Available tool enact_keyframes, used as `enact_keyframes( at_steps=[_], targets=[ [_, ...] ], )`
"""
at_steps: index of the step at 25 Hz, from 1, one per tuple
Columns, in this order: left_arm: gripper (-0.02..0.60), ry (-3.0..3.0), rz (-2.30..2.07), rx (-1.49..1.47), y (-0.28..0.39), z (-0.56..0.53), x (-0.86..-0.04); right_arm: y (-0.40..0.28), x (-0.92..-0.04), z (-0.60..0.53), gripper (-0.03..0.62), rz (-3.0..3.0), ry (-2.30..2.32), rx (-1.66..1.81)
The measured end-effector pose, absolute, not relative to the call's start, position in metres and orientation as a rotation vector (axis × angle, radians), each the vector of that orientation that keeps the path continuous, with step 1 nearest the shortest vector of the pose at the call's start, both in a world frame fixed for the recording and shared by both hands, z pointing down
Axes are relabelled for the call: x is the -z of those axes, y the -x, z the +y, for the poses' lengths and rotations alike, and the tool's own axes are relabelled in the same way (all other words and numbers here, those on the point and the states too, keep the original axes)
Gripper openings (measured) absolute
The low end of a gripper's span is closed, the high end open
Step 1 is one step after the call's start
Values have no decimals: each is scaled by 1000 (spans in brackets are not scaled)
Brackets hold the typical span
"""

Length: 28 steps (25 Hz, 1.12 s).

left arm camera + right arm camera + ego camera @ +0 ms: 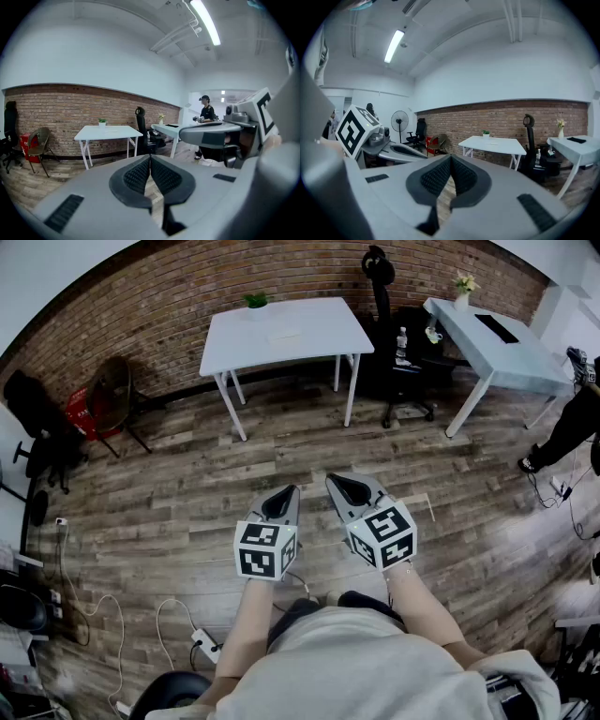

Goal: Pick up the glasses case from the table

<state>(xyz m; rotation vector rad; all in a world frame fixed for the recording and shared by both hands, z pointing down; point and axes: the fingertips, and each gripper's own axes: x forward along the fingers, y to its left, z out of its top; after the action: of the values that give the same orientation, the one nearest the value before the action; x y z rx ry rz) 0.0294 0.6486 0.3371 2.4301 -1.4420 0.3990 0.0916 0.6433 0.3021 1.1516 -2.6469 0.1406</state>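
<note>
Jaws shut pad to pad on the grey left gripper (pixel 150 158), with nothing between the ribbed black pads. Same on the grey right gripper (pixel 451 158): closed and empty.

Both held side by side over the brown wood-plank floor (pixel 169 512), tips near each other but apart. Aimed a little below level toward the white rectangular table (pixel 328 334) by the red brick wall (pixel 169 296). Well apart from that table, open floor between.

Near the middle of the tabletop, what looks like the glasses case (pixel 284 335):
- pale, flat and oblong
- whitish and barely distinct from the white surface
- too small to make out lid or hinge
- lying flat, untouched

At the table's back edge, a small green potted plant (pixel 256 301), apart from the case. To the right, a black office chair (pixel 398 371) and a second white table (pixel 511 362).
</note>
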Motion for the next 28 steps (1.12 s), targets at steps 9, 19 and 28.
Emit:
enact_keyframes(
  at_steps=[9, 19, 28],
  targets=[
    [8, -2392, -1466, -433, -26, 644, -345, -99, -306, 630, -2, -2608, -1155, -89],
    [8, -2416, -1459, -440, -38, 636, -340, -109, -304, 624, -2, -2663, -1186, -153],
    [8, -2429, -1418, -471, -80, 639, -353, -134, -326, 641, -2, -2709, -1068, -220]
  ],
)
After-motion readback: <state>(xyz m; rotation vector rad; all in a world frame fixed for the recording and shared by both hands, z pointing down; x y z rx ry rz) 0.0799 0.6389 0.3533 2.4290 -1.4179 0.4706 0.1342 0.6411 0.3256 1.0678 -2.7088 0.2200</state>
